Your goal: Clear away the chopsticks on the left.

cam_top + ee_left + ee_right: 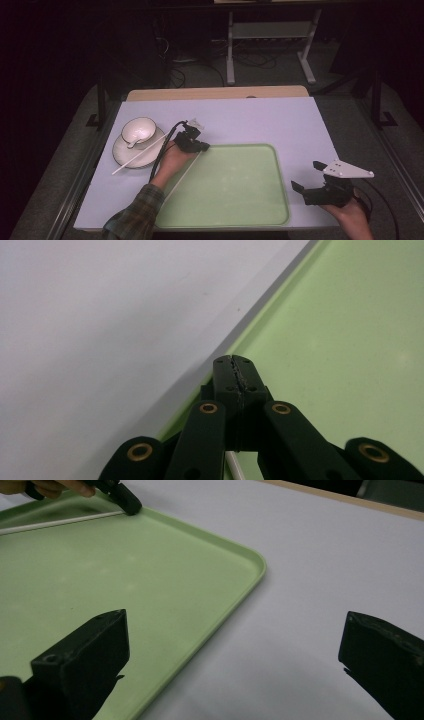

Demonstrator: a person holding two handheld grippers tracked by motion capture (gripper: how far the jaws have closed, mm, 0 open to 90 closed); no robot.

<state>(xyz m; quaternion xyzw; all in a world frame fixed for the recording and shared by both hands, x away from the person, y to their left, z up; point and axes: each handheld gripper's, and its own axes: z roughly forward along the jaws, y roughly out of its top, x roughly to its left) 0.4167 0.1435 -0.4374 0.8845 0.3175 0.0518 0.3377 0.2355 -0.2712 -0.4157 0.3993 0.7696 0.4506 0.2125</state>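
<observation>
A white chopstick (184,172) lies slanted along the left edge of the green tray (235,200), and my left gripper (202,146) is shut on its far end. The left gripper view has the jaws pressed together (235,372) over the tray's corner (350,340), with a bit of the chopstick (235,467) below them. A second white chopstick (137,154) leans across the plate (125,156) and the white bowl (138,130). My right gripper (306,175) hovers open and holds nothing beside the tray's right rim (210,625).
The bowl holds a white spoon (133,143) and sits on the plate at the left of the lilac mat (260,120). The right gripper view shows the chopstick (60,522) and the left gripper (127,502) far off. Dark floor and table legs lie beyond.
</observation>
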